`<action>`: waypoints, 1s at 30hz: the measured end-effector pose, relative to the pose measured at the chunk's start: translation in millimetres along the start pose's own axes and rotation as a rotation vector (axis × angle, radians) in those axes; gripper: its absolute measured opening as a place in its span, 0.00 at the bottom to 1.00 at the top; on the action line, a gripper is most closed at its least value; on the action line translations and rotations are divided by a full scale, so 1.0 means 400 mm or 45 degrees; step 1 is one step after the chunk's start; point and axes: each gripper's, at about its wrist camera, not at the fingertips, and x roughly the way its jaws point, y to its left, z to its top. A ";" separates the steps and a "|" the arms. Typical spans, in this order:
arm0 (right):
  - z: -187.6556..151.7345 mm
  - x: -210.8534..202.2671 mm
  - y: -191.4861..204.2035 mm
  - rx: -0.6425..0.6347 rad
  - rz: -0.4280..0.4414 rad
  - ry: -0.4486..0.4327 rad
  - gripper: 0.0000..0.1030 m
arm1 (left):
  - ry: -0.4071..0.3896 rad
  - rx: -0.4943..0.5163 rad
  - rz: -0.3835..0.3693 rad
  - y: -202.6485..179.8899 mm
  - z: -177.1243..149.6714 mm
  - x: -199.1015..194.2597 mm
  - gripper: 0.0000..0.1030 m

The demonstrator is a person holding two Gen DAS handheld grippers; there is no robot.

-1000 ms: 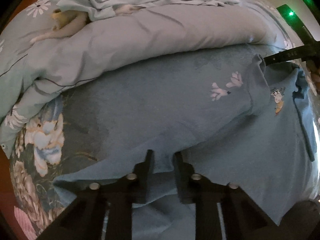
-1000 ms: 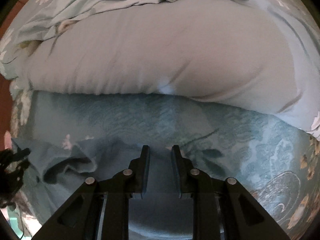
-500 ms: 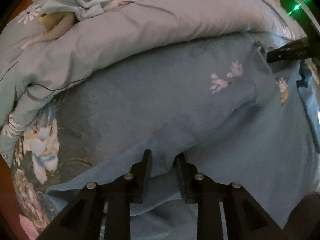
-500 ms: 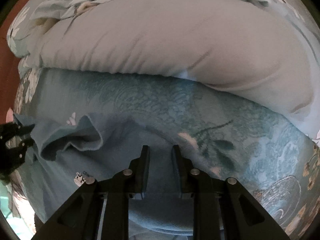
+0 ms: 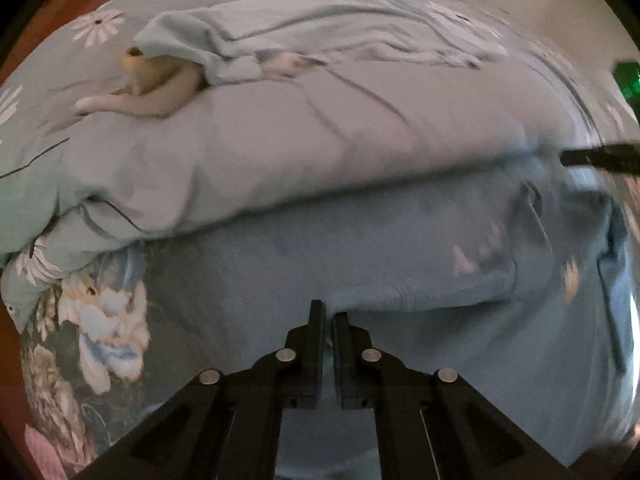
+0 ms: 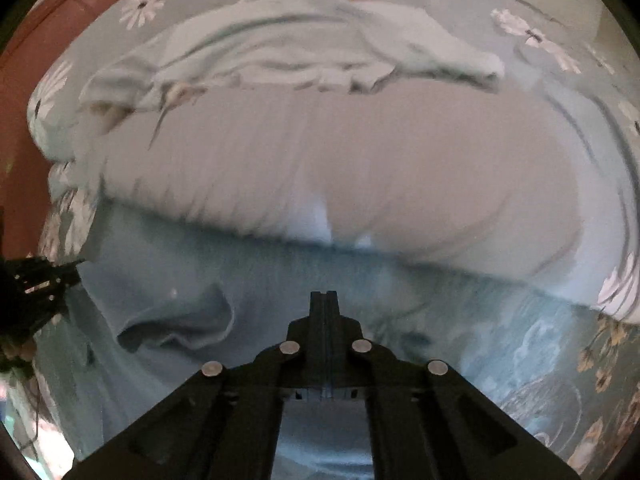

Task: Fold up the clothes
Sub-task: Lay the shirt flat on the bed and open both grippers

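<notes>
Bed, dark floral sheet, fills the lower left of the left wrist view and the lower right of the right wrist view.

Quilt, pale grey-green, bulky, heaped across the upper half of both views; a crumpled light green cloth lies along its top.

Left gripper, bottom centre of its own view, pointing steeply down. Fingers drawn nearly together, pinching an edge of the blue shirt between them. The same gripper shows as a dark shape at the left edge of the right wrist view.

Right gripper, bottom centre of its own view, also tilted steeply down. Fingers pressed tight together with a thin strip of blue fabric caught between them. Its dark tip enters at the right edge of the left wrist view.

Shirt, blue, soft knit, small pale flower prints at centre right. Spread over the sheet in the lower half of both views, just below the quilt, its far edge meeting it. A loose fold bulges at lower left of the right wrist view. Both views are blurred.

Reddish-brown wall, upper left.
</notes>
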 end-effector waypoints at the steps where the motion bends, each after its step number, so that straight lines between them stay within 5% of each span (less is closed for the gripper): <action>1: 0.008 0.007 -0.003 0.012 -0.002 -0.002 0.00 | 0.007 -0.012 0.013 0.009 0.013 0.004 0.04; 5: -0.006 0.014 -0.014 0.064 0.006 -0.002 0.00 | 0.073 -0.088 0.042 0.049 0.025 0.036 0.04; 11: -0.050 0.008 -0.029 0.030 0.017 0.034 0.00 | 0.176 -0.392 -0.060 0.160 -0.017 0.061 0.05; 14: -0.047 0.032 -0.023 -0.025 0.026 0.072 0.00 | 0.170 -0.393 -0.066 0.176 -0.042 0.030 0.06; 20: -0.032 0.100 0.025 -0.161 -0.026 0.113 0.32 | 0.178 -0.321 -0.039 0.202 -0.096 -0.036 0.08; 27: -0.022 0.148 0.075 -0.232 -0.111 0.152 0.32 | 0.173 -0.292 -0.037 0.245 -0.154 -0.108 0.08; 29: -0.018 0.155 0.091 -0.230 -0.117 0.155 0.22 | 0.166 -0.280 -0.036 0.259 -0.176 -0.133 0.08; 30: -0.020 0.155 0.096 -0.230 -0.118 0.159 0.08 | 0.160 -0.278 -0.038 0.267 -0.190 -0.149 0.08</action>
